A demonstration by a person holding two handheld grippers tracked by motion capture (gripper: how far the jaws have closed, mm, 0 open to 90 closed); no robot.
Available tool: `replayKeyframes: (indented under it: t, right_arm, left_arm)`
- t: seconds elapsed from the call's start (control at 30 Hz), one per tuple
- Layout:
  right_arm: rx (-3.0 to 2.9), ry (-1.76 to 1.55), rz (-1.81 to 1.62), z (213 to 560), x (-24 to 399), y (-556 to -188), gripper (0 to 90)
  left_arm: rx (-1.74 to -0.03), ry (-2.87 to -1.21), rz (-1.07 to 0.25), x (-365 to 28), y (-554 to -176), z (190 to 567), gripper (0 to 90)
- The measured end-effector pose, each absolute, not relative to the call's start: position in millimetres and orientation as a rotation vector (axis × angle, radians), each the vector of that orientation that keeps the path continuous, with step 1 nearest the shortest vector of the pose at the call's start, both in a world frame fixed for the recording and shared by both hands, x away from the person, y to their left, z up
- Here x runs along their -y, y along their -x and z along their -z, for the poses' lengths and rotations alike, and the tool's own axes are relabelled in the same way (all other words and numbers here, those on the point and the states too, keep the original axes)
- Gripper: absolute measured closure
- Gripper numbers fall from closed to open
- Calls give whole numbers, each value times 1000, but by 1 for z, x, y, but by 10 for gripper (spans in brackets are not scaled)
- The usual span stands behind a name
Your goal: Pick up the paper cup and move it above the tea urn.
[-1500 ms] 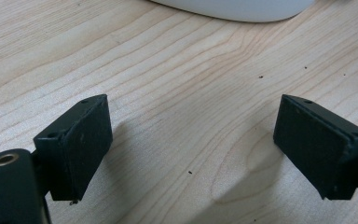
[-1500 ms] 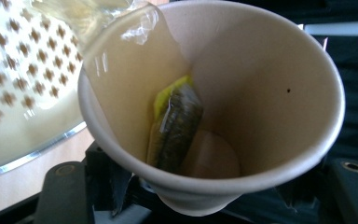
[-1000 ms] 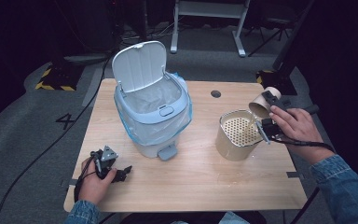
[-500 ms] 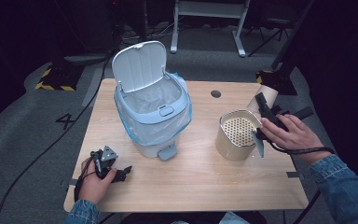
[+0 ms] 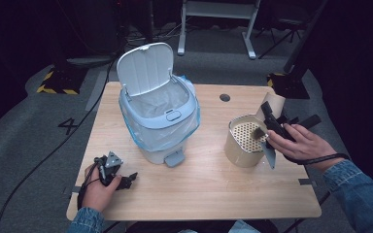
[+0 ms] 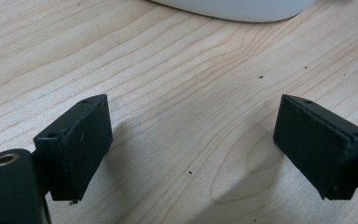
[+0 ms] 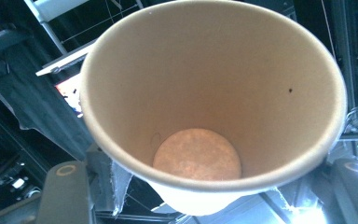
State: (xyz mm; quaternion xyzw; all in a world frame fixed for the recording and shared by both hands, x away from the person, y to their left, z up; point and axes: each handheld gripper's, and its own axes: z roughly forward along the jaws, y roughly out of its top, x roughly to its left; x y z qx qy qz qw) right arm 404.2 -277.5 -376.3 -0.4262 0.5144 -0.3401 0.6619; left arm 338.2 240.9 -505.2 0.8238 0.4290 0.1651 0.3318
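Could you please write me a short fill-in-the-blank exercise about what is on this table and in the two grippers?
1. The lid of the pedal bin stands ____.
2. The right gripper holds a paper ____.
3. The left gripper rests low over the wooden table with nothing between its ____ jaws.
4. The tan canister has a top full of small ____.

Missing words: open; cup; open; holes

Open gripper (image 6: 191,154) above wooden table (image 6: 168,70)

White pedal bin (image 5: 158,121), lid up, on wooden table (image 5: 213,189).
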Motion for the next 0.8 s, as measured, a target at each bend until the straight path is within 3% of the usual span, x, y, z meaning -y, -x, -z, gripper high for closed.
replayKeyframes:
  t: [0.6,0.8]
  right_arm:
    - [-1223,938,694,372,272,-404,311]
    - [-1430,817,451,357,273,-403,306]
  left_arm:
    - [-1121,-2153,-430,-241,-338,505,117]
    - [-1123,-2153,-423,-240,-339,505,110]
